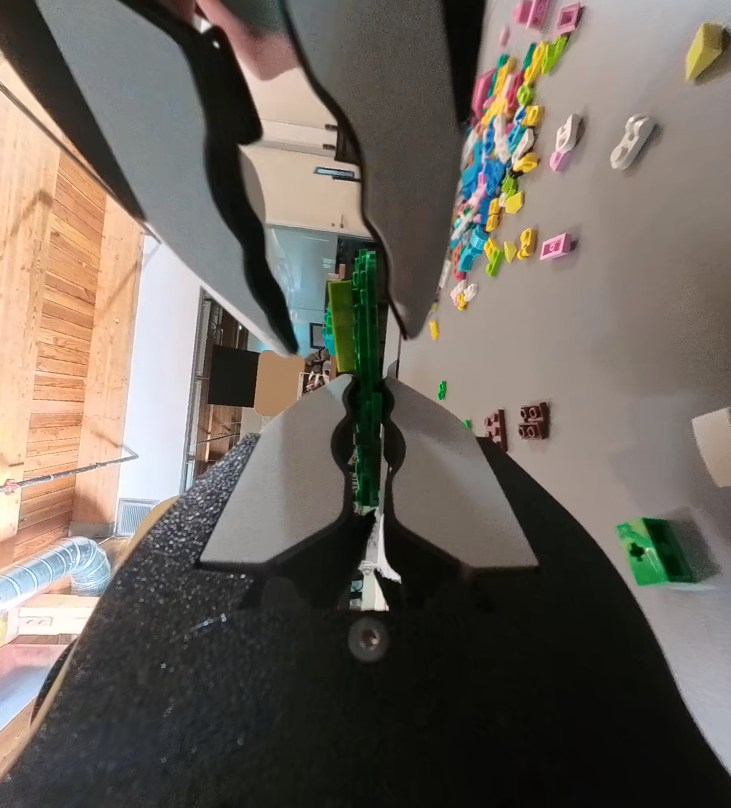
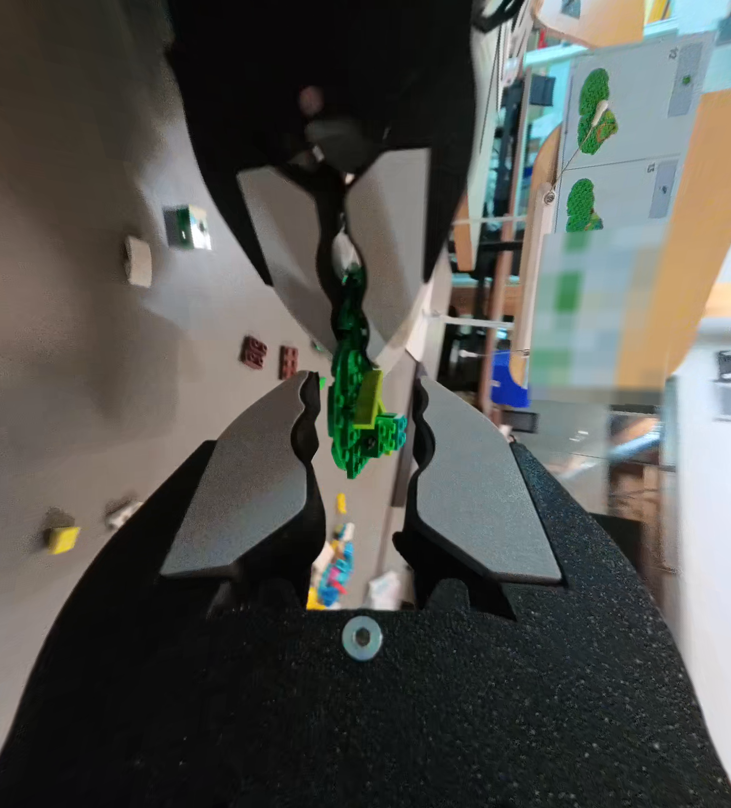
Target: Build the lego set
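A: Left wrist view: my left gripper (image 1: 368, 393) is clamped on the green build (image 1: 365, 350), held edge-on. The right gripper (image 1: 346, 345) hangs ahead, parted around its far end. A brick pile (image 1: 499, 161) lies right.

B: Right wrist view: my right gripper (image 2: 365, 389) stands apart; the build (image 2: 355, 415) sits between its fingers, untouched.

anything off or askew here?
Nothing damaged or spilled. The left gripper is shut on the green assembly, held edge-on above the table; the right gripper is open around it. Loose bricks lie scattered, as expected.
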{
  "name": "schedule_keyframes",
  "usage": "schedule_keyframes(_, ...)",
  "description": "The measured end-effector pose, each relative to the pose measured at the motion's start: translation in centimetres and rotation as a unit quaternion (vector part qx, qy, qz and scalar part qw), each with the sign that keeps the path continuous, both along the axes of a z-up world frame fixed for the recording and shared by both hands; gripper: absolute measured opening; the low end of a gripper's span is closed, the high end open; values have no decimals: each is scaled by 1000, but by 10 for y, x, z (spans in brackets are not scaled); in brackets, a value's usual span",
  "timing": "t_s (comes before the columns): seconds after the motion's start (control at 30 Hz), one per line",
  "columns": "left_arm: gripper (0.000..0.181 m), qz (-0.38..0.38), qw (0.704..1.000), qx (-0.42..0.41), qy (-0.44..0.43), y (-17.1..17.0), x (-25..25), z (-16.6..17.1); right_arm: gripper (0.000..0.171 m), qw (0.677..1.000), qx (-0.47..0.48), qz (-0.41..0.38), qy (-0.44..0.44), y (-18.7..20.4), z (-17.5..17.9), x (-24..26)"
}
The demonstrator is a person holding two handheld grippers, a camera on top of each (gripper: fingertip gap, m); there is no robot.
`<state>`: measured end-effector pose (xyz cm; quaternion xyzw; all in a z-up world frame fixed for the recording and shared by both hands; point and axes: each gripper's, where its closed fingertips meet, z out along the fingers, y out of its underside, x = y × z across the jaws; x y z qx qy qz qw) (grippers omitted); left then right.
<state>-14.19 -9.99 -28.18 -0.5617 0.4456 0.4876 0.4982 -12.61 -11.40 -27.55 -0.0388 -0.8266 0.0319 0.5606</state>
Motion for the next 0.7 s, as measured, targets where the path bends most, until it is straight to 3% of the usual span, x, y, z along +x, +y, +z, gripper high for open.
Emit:
schedule_keyframes(0.1, 8, -2, 1000, 4, 0, 0, 0, 1, 38, 988, -143, 6, -55, -2, 12, 10)
schedule_keyframes(0.27, 8, 0, 1000, -1, 7, 0, 0, -1, 17, 930, -330, -44, -159, 4, 17, 16)
schedule_keyframes(0.4, 8, 4, 1000, 2, 7, 0, -2, 0, 9, 892, -393, -94, -201, 7, 9, 16)
schedule_keyframes(0.6, 7, 15, 1000, 3, 14, 1, -4, 1, 2, 864, -449, -117, -194, 6, 2, 12)
schedule_keyframes(0.7, 7, 33, 999, 13, 33, 1, -6, 4, 2, 817, -538, -132, -162, 8, 8, 9)
